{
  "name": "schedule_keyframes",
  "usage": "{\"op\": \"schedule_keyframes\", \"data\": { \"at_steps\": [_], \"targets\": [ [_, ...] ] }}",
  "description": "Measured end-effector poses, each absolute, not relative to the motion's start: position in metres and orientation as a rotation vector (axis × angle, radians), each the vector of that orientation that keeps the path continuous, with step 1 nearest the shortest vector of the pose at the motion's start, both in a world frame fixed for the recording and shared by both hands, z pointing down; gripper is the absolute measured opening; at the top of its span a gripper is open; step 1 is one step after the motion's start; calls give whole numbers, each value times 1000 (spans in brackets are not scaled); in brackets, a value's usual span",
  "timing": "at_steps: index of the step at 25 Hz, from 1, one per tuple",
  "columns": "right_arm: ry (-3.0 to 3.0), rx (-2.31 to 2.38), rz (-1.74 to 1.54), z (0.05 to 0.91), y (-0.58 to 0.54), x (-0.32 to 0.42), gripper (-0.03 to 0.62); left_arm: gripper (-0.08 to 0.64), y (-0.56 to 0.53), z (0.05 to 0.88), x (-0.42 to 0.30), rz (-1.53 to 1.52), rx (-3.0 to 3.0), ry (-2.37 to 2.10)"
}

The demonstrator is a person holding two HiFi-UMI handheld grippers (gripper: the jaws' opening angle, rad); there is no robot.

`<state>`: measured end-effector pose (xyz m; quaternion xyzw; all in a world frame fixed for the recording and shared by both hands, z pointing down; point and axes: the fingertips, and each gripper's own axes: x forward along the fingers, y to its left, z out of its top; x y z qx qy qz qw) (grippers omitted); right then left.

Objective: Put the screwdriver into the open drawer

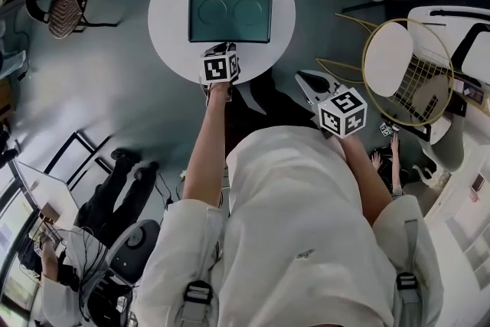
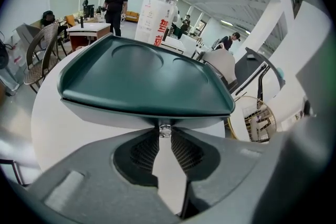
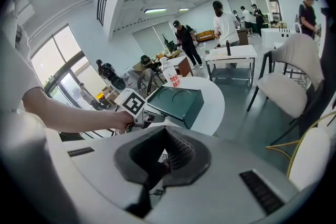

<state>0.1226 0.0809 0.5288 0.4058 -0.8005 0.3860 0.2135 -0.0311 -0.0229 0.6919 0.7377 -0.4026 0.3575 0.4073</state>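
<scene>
Now left gripper [image 2: 165, 134] pinches small knob [image 2: 165, 128] on near side of green box [image 2: 142, 76], likely to pull drawer out. Right gripper [image 3: 163, 139] squeezed tight, empty, waits at right. Screwdriver nowhere seen.

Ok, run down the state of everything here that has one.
Dark green rectangular drawer box: on round white table, drawer not visibly out.
Small metal knob on its front: between the left gripper's pads.
Left gripper: shut on the knob.
Right gripper: shut, nothing seen in it.
Clear plastic bottle: upright, capped.
</scene>
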Motion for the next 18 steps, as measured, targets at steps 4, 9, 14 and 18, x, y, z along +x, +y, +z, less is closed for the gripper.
{"op": "schedule_keyframes", "data": {
  "at_steps": [4, 9, 14, 18],
  "targets": [
    [-2231, 1126, 1067, 527, 79, 121, 8, 80, -12, 693, -31, 933, 1865, -995],
    [-2268, 1108, 1053, 522, 74, 114, 8, 81, 12, 689, -33, 956, 1870, -985],
    [-2325, 1080, 1029, 514, 67, 100, 8, 80, 33, 670, -38, 943, 1946, -978],
    [-2387, 1055, 1001, 504, 55, 86, 8, 64, 31, 639, -46, 876, 1999, -1027]
  ]
}}
